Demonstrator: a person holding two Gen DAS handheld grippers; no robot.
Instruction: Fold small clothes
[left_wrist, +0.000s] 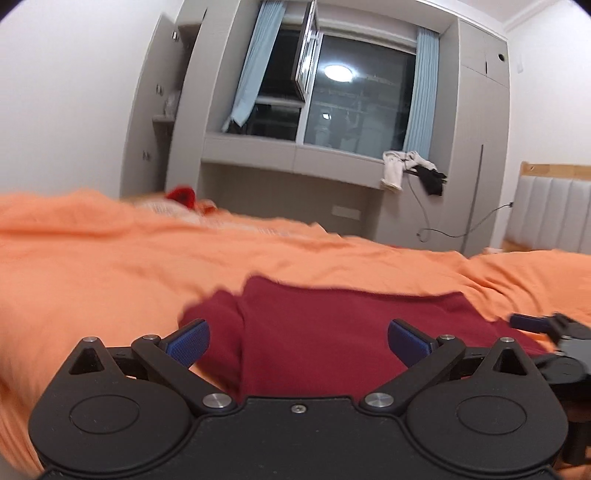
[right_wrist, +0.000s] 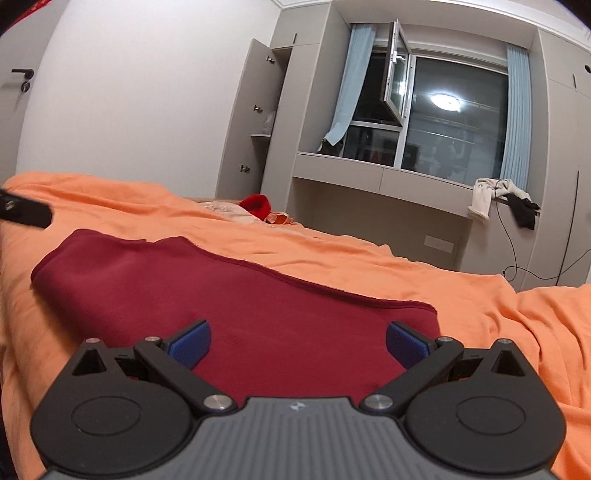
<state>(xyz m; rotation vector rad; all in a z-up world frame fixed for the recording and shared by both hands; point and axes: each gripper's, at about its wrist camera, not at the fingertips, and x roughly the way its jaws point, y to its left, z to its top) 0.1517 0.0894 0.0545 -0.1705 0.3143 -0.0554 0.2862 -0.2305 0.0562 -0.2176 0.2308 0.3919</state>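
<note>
A dark red garment lies flat on the orange bed sheet, with a fold or sleeve at its left side. My left gripper is open and empty, its blue pads just above the garment's near edge. In the right wrist view the same garment spreads out ahead. My right gripper is open and empty over its near edge. The right gripper's fingers show at the right of the left wrist view. Part of the left gripper shows at the far left of the right wrist view.
More clothes, one bright red, lie at the far side of the bed. Behind stand grey cupboards, a window and a ledge with hanging clothes. A padded headboard is at the right.
</note>
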